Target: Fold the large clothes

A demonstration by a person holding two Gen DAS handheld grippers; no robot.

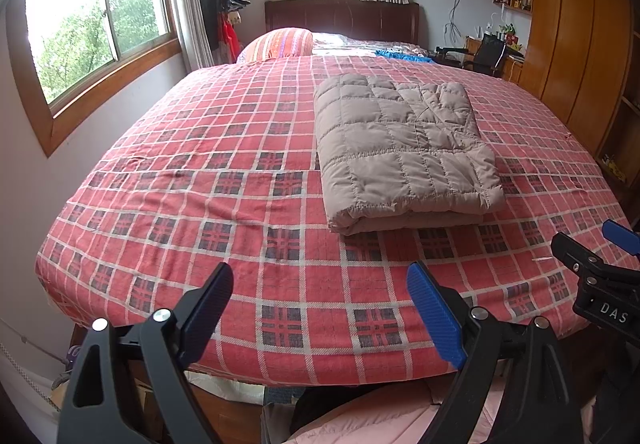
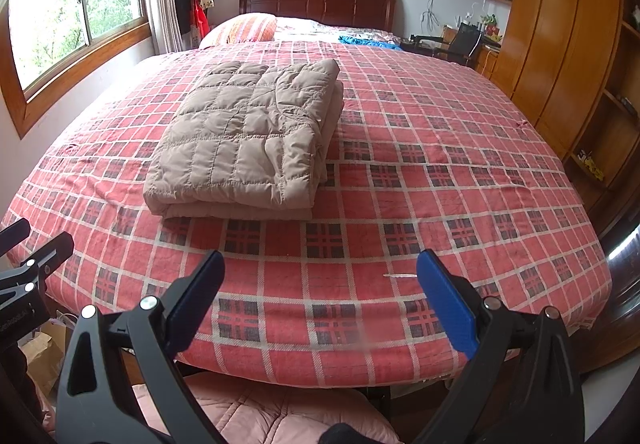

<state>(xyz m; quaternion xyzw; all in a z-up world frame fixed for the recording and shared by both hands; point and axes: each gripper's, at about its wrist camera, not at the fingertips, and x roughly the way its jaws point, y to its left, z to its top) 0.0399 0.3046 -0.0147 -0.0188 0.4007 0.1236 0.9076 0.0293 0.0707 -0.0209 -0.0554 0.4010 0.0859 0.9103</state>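
Beige quilted puffer garment [image 1: 404, 151], stitched in puffy squares, lies folded into a thick rectangle on the red plaid bedspread [image 1: 224, 179]. Both the left gripper [image 1: 320, 308] and right gripper [image 2: 320, 298] hover near the bed's foot, jaws spread wide, holding nothing.

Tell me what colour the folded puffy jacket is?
Beige-taupe; the folded quilted jacket shows best in the left wrist view.

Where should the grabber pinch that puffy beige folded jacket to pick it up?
Probably the folded jacket is best pinched at its near edge, coming in low from the foot of the bed. There the layers stack thick and face the open right gripper, so all get caught together.
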